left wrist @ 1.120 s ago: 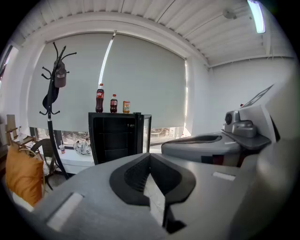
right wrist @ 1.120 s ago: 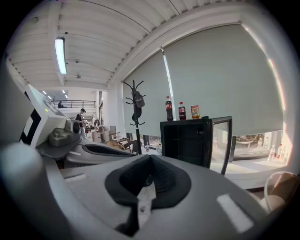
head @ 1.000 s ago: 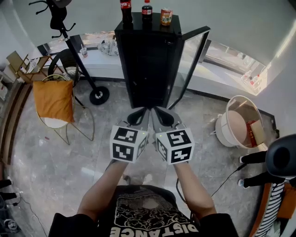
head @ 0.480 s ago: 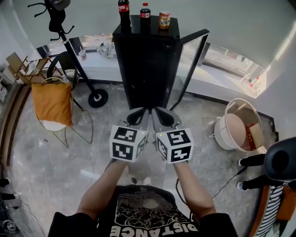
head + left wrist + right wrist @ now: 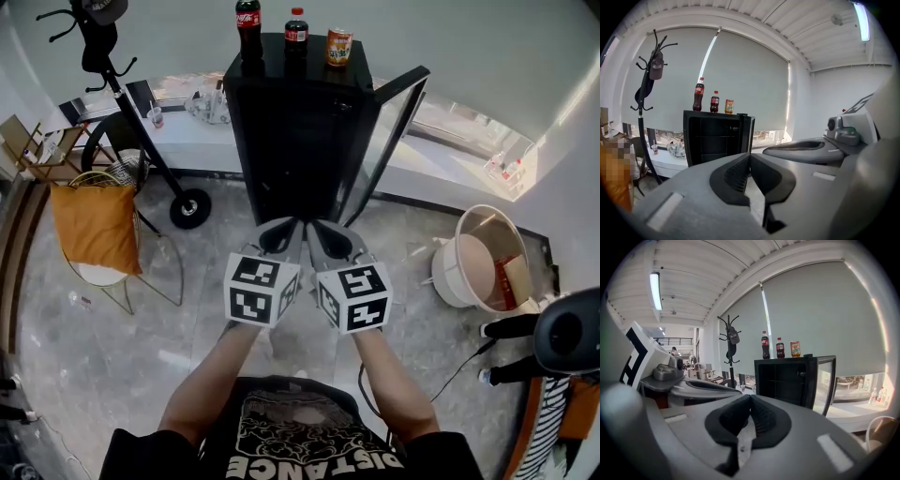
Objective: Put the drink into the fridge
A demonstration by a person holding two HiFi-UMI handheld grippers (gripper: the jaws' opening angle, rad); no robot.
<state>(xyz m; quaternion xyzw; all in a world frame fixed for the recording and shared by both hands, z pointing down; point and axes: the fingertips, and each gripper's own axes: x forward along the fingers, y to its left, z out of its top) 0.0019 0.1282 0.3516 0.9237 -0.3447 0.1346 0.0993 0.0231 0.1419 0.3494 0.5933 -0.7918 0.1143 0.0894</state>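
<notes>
– So, what surrounds the boxy black fridge (image 5: 298, 141)?
– A coat stand (image 5: 141, 122) and an orange-cushioned wire chair (image 5: 92, 225) on the left, a round white bucket (image 5: 450, 272) on the right. Its glass door (image 5: 382, 141) hangs open.
– Drinks?
– A tall cola bottle (image 5: 247, 19), a short cola bottle (image 5: 296, 26) and an orange can (image 5: 338, 45) stand on top.
– Tongs?
– Left gripper (image 5: 292, 227) and right gripper (image 5: 318, 227) are both pinched closed, empty.

Black coat stand (image 5: 142, 122) at left, orange bag (image 5: 94, 228) on wire chair (image 5: 98, 275), white bucket (image 5: 448, 274) at right

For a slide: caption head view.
Left claw and right claw, both shut, face the open fridge bearing two bottles and a can.
</notes>
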